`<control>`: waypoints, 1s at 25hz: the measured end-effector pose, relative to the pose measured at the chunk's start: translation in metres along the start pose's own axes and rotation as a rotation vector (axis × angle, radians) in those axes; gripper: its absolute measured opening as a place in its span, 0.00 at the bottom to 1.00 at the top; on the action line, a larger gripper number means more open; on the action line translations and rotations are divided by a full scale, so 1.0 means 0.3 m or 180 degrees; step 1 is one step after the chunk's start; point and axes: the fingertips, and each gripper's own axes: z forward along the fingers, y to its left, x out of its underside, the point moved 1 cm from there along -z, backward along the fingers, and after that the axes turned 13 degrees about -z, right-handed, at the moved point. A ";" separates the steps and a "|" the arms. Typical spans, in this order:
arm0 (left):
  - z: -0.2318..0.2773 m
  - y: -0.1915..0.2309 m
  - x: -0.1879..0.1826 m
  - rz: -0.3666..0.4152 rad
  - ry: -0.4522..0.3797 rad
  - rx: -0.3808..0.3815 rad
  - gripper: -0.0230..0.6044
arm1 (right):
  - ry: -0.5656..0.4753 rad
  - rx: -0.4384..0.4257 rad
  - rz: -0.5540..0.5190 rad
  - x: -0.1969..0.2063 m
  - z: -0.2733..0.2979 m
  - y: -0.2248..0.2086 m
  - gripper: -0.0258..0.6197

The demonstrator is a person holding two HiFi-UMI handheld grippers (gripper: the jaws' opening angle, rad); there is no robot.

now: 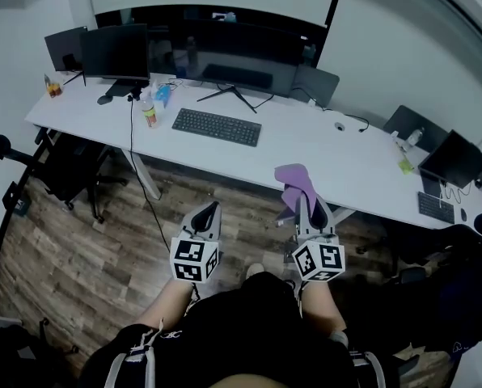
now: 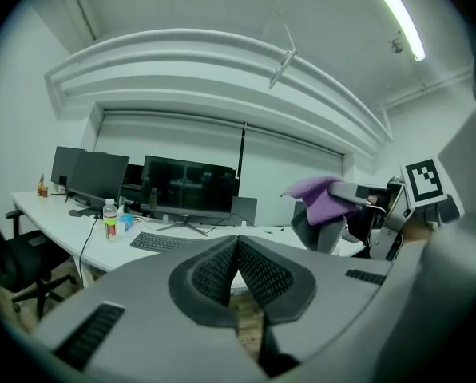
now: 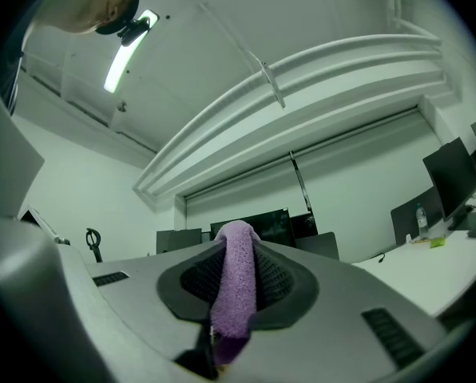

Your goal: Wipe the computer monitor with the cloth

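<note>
Near the bottom middle of the frame, the right tool (image 1: 303,204) squeezes the purple cloth (image 1: 293,181). Left of it, the left tool (image 1: 212,208) is closed with nothing inside. The big monitor (image 1: 225,51) stands on the white surface (image 1: 306,145), upper middle.

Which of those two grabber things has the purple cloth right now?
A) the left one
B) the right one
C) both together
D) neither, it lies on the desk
B: the right gripper is clamped on the purple cloth, while the left gripper is shut with nothing between its jaws.
</note>
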 end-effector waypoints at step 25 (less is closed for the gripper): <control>0.968 0.196 -0.292 0.0161 0.0070 -0.0003 0.06 | -0.0052 0.0127 0.0103 0.168 0.896 -0.492 0.17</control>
